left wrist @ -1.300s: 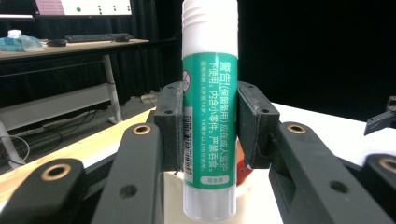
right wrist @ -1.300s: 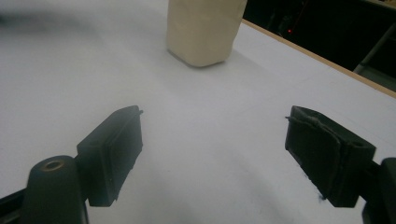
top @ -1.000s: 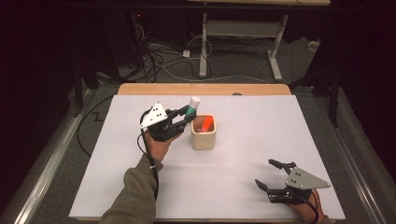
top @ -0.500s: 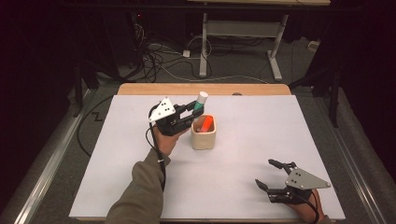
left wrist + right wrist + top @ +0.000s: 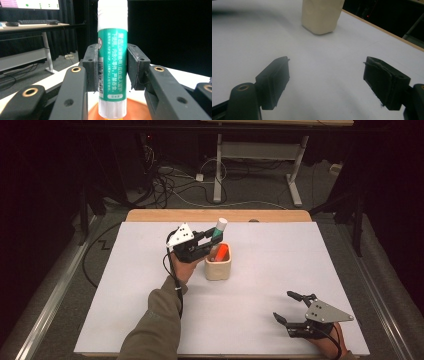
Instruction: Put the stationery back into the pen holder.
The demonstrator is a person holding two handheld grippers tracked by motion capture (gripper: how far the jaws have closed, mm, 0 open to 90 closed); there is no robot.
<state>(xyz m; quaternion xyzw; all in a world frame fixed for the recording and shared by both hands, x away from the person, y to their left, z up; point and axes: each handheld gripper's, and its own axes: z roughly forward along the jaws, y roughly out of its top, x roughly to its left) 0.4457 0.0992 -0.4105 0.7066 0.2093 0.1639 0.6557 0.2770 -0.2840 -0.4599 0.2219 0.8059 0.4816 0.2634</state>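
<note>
A green glue stick (image 5: 218, 229) with a white cap stands upright between the jaws of my left gripper (image 5: 214, 236), which is shut on it. It hangs just above a cream cup (image 5: 218, 268) that holds an orange item (image 5: 220, 253). In the left gripper view the glue stick (image 5: 112, 60) is clamped at mid-body, with the orange item (image 5: 135, 110) right under its white base. My right gripper (image 5: 290, 307) rests open near the table's front right corner with nothing between its fingers. The right gripper view shows the cream cup (image 5: 322, 15) far ahead.
A white sheet (image 5: 280, 255) covers the table, with a wooden edge (image 5: 220, 215) at the back. Cables and a desk frame (image 5: 255, 155) lie on the floor beyond. A desk with a keyboard (image 5: 37, 22) shows in the left gripper view.
My left gripper has carried the glue stick to the right, from beside the cup to over its rim. The right gripper has stayed where it was.
</note>
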